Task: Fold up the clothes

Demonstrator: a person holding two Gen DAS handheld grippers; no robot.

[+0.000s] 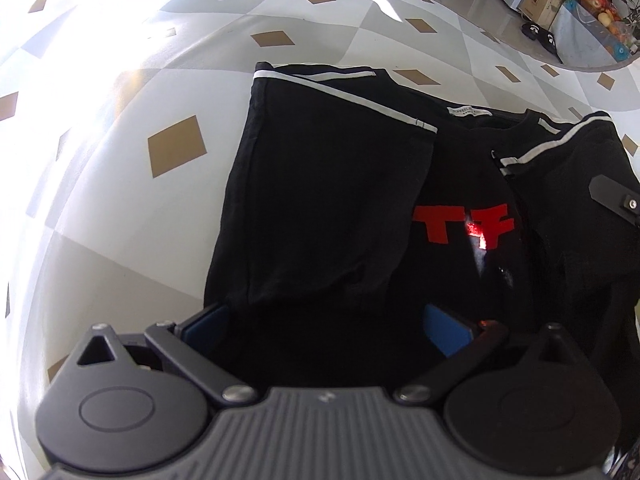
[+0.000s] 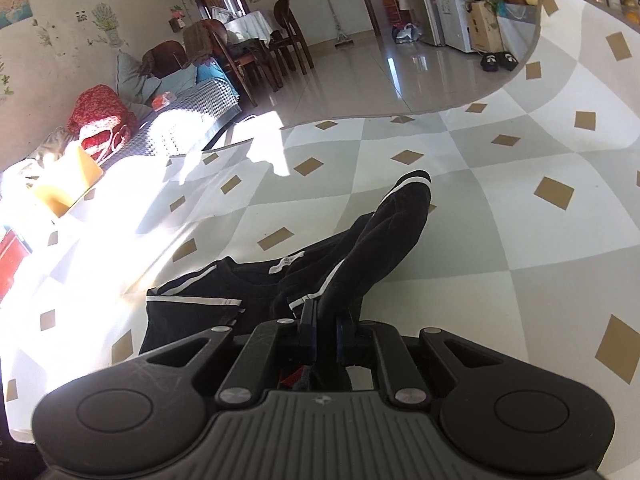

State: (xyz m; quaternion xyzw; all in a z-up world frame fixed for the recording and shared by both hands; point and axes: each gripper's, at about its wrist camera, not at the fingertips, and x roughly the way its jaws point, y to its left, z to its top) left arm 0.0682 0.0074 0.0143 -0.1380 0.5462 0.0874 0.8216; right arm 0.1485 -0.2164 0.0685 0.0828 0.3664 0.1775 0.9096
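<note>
Black cotton-like cloth with white stripes makes up the T-shirt (image 1: 328, 184), which is laid on a table covered with a white and grey checked tablecloth (image 1: 132, 208) dotted with tan diamonds. Red letters (image 1: 464, 226) are printed on the chest, and a small white neck label (image 1: 472, 112) is seen at the collar. One side, sleeve and all, is already laid flat over the front, so the red letters are partly hidden. The other side is lifted up: its striped sleeve (image 2: 400, 216) is raised above the table and is being carried by the right gripper (image 2: 326, 340), whose fingers are pressed together on a bunch of that cloth. So the step in hand is judged to be the folding-in of the second side. The left gripper (image 1: 324, 324) is set low at the bottom hem, with its blue-padded fingers spread wide on either side of the cloth and nothing pinched between them. For the next move, the lifted side would need to be brought across the chest, laid flat beside the first side and smoothed, with the hem kept from sliding. Beyond the table, a shiny floor, chairs and slippers (image 2: 498, 60) are seen.
</note>
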